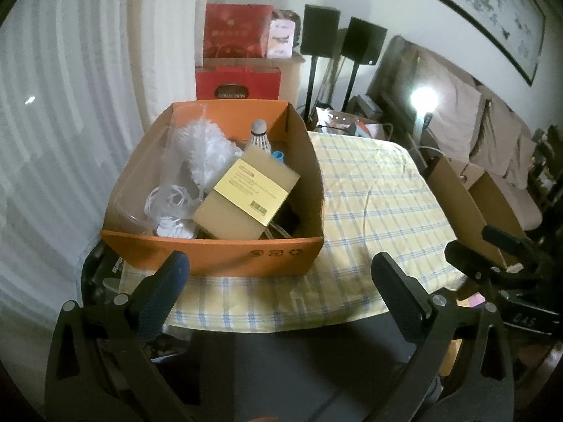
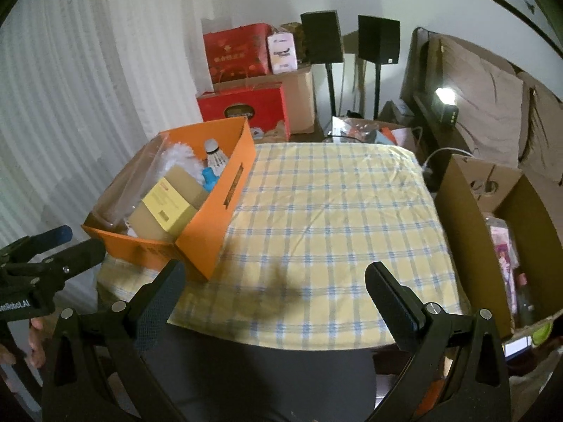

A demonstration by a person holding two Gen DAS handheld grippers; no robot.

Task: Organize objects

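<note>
An orange cardboard box (image 1: 218,255) stands on the left of a table with a yellow checked cloth (image 1: 373,207). It holds a brown carton with a yellow label (image 1: 246,198), a white feather duster (image 1: 207,151), a shuttlecock (image 1: 258,137), a blue item (image 1: 278,156) and white cables (image 1: 169,207). My left gripper (image 1: 281,270) is open and empty just in front of the box. My right gripper (image 2: 274,279) is open and empty above the table's near edge, right of the box (image 2: 207,218). The left gripper also shows in the right wrist view (image 2: 70,242).
An open brown cardboard box (image 2: 471,232) with assorted items stands right of the table. Red gift bags (image 2: 242,105), cartons and two black speakers on stands (image 2: 322,37) are behind. A sofa (image 2: 492,105) is at the right, a curtain at the left.
</note>
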